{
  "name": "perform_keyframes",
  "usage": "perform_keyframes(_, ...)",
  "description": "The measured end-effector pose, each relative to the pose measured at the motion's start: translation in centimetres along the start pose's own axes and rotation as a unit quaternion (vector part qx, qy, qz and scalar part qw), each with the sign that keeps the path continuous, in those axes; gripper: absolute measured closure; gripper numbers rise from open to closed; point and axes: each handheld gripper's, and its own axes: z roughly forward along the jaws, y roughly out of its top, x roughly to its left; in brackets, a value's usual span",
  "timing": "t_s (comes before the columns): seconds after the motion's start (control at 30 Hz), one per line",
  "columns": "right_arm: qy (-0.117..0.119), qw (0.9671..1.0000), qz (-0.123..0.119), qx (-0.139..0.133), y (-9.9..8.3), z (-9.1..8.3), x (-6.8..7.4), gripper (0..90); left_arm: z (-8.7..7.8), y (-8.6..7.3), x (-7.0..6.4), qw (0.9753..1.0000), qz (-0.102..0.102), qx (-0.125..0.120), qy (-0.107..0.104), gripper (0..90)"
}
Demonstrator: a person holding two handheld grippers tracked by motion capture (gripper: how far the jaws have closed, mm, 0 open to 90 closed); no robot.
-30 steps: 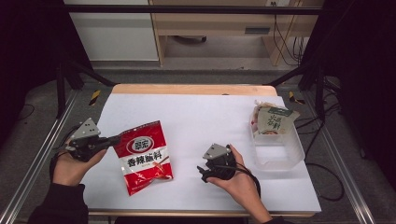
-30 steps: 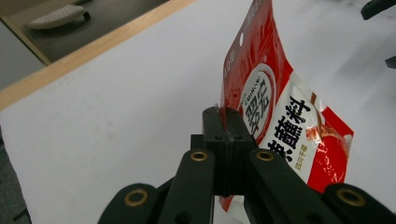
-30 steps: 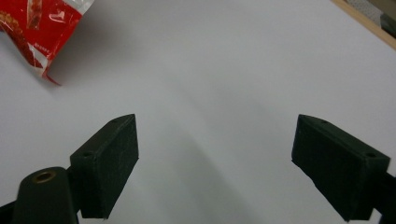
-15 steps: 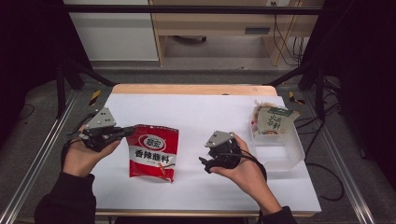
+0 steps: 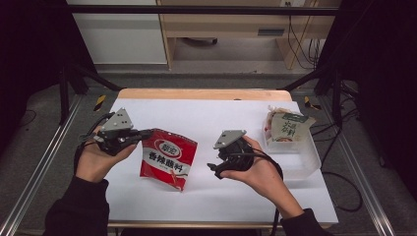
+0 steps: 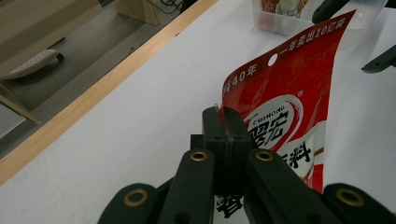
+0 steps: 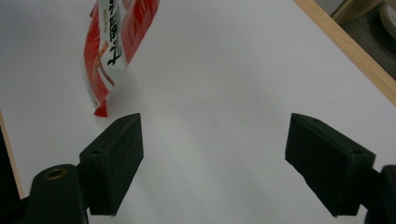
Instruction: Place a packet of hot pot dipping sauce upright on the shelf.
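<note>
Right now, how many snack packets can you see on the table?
2. The red packet is gripped at its edge by the left gripper, left of centre. The green-labelled packet sits in the clear bin at right; more could be hidden inside.

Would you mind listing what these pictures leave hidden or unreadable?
- Red packet: in the left gripper view, its lower print is hidden behind the left gripper shut on its edge.
- Clear tub: its contents behind the green-labelled packet are too small to identify in the high view.
- Right gripper: its open jaws are cut off by the right gripper view's bottom edge.
</note>
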Motion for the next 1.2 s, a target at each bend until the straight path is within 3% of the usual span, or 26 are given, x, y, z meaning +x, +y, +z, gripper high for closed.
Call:
perform_keyframes(0.3, 0.006, 0.9999, -0.013, 0.004, 0.7, -0.9, -0.3, 20.5, 0.4, 1.3, -0.4, 0.9998, 0.019, -0.001, -0.006, 90.0)
perform_keyframes(0.67, -0.015, 0.9994, -0.029, 0.003, 1.9, -2.2, -1.3, 18.9, 1.1, 2.5, -1.2, 0.9992, 0.036, -0.006, -0.017, 90.0)
perform_keyframes(0.9, -0.029, 0.9989, -0.035, 0.003, 2.9, -2.9, -1.9, 18.1, 0.6, 2.6, -1.5, 0.9987, 0.039, -0.019, -0.027, 90.0)
perform_keyframes(1.2, -0.030, 0.9987, -0.041, 0.001, 3.5, -3.1, -2.1, 17.5, 0.1, 3.0, -2.2, 0.9974, 0.053, -0.030, -0.040, 90.0)
